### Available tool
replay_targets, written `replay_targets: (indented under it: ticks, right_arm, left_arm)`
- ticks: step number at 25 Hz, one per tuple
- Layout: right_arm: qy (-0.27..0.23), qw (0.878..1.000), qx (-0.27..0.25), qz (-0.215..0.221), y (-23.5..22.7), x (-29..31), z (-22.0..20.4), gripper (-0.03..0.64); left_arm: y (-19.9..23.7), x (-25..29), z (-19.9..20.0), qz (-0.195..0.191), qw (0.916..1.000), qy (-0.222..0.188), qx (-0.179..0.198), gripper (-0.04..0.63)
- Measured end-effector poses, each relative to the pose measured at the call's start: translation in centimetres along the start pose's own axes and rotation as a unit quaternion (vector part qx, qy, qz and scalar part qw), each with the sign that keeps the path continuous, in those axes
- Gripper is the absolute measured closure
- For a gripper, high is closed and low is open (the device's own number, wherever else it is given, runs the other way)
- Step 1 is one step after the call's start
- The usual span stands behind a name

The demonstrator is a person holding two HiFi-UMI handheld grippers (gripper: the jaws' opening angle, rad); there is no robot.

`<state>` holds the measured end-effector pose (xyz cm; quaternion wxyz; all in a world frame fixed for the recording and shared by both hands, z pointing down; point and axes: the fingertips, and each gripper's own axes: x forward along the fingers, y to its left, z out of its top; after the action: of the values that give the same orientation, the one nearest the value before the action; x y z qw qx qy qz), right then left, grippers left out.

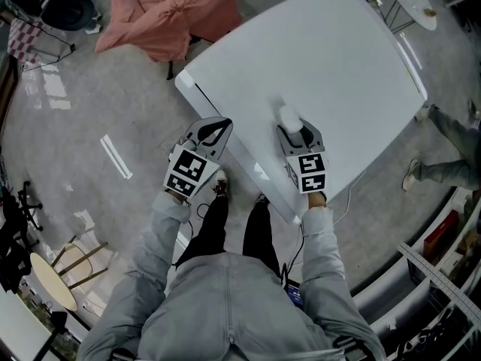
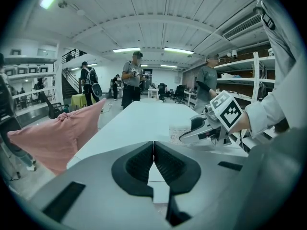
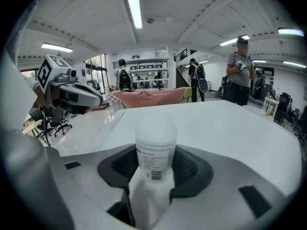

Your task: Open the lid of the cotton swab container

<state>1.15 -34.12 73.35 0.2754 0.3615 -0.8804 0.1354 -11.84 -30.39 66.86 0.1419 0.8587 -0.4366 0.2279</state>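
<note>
The cotton swab container [image 1: 289, 116], a small translucent white tub with a lid and a printed label, stands upright near the front edge of the white table [image 1: 331, 59]. My right gripper [image 1: 294, 128] has a jaw on each side of it. In the right gripper view the container [image 3: 154, 145] fills the gap of the right gripper [image 3: 156, 161], and both dark pads touch its sides. My left gripper [image 1: 219, 125] hangs shut and empty off the table's left edge; in its own view the left gripper [image 2: 153, 150] has its pads pressed together, with the container [image 2: 177, 132] ahead to the right.
A pink cloth [image 1: 169, 10] lies draped over something on the floor beyond the table's far left corner. Several people [image 3: 237, 71] stand past the table's far end. A person's legs [image 1: 443, 153] are on the floor at the right. Shelving [image 2: 242, 75] runs along the right.
</note>
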Motion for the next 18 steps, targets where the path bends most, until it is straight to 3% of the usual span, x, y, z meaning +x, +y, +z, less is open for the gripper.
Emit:
replay_targets:
  ticks: [18]
  right_arm:
    - [-0.023,0.999,-0.023,-0.009,1.2,-9.5,5.9,0.399]
  left_arm:
    - [-2.8,-5.9,6.9,0.022,0.9983,-0.044,0.031,0.572]
